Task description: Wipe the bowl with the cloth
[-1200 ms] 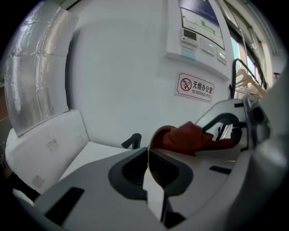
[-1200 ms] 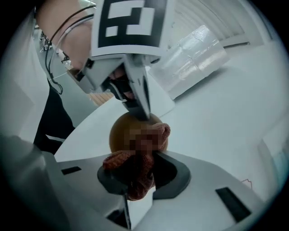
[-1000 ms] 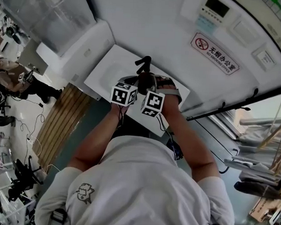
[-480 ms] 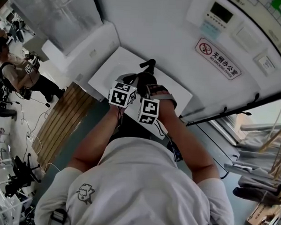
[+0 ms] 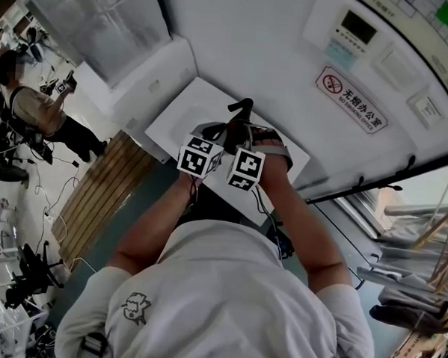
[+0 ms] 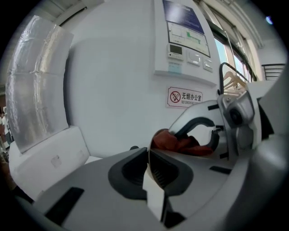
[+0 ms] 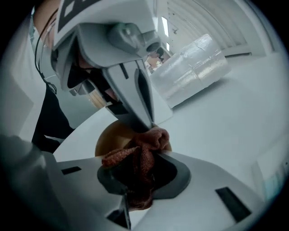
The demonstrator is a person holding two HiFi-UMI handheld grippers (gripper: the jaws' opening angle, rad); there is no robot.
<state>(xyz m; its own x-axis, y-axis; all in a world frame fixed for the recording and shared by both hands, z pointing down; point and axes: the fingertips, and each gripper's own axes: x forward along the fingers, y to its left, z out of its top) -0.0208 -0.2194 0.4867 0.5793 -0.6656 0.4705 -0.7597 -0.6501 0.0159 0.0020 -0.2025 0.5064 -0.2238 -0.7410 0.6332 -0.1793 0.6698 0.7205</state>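
My left gripper (image 6: pixel 149 155) is shut on the thin rim of the tan bowl (image 6: pixel 153 194), which shows edge-on between its pads. In the right gripper view the bowl (image 7: pixel 106 140) shows as a yellowish disc under the left gripper's grey fingers (image 7: pixel 135 97). A bunched red-brown cloth (image 7: pixel 137 169) sits in my right gripper (image 7: pixel 145 155), which is shut on it and holds it against the bowl beside the left jaws. From the left gripper view the cloth (image 6: pixel 178 143) shows just behind the rim. In the head view both marker cubes (image 5: pixel 201 157) (image 5: pixel 245 169) sit close together over the white table (image 5: pixel 175 108).
The white table stands against a white wall with a no-smoking sign (image 5: pixel 351 93) and a control panel (image 5: pixel 354 28). A white block and a clear plastic-wrapped slab (image 6: pixel 36 85) stand at the left. A person (image 5: pixel 33 105) stands far left, by a wooden floor strip (image 5: pixel 96 194).
The right gripper's cube drew back toward me, then pushed forward again with the cloth. The left gripper's cube stayed almost in place. The person at the far left shifted.
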